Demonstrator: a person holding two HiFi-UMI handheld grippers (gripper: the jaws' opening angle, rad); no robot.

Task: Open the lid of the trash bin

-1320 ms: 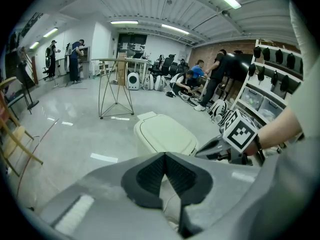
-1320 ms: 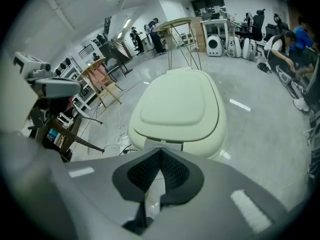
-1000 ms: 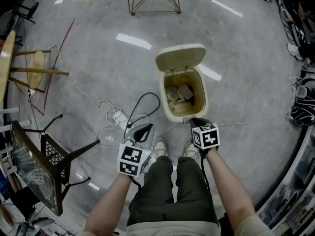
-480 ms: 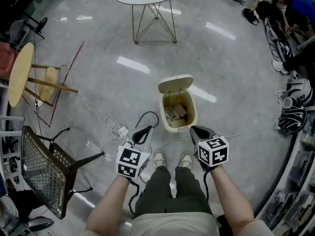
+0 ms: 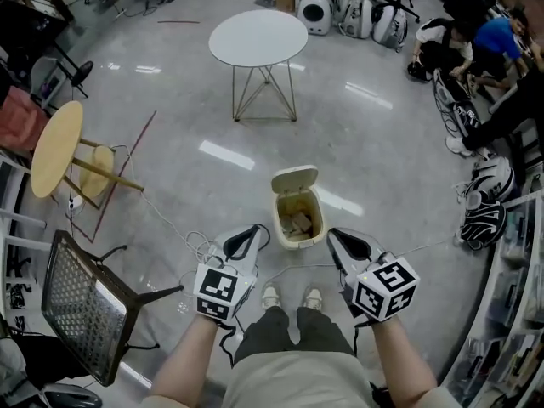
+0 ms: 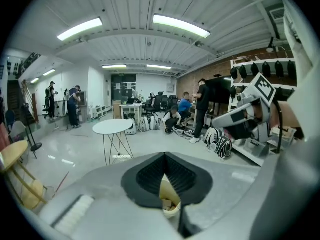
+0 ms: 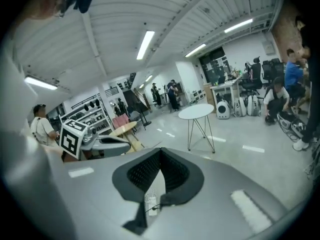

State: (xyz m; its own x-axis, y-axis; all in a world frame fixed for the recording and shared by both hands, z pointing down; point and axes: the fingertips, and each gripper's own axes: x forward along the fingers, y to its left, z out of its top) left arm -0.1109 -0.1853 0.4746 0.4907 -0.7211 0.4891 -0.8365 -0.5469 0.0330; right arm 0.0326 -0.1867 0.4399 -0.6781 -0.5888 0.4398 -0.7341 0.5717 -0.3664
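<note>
Nearest, the left gripper (image 5: 245,238) and the right gripper (image 5: 347,241) hang side by side above the person's shoes (image 5: 270,297). Each has its jaws closed tip to tip on nothing. Just beyond and between them, the trash bin (image 5: 293,243) stands on the floor, with its lid (image 5: 294,179) raised at the far side. Inside lie what may be cardboard scraps. Farther off stands a round white table (image 5: 257,36).

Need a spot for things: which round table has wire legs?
The white table, beyond the open trash bin; the wooden table on the left has thick straight legs.
</note>
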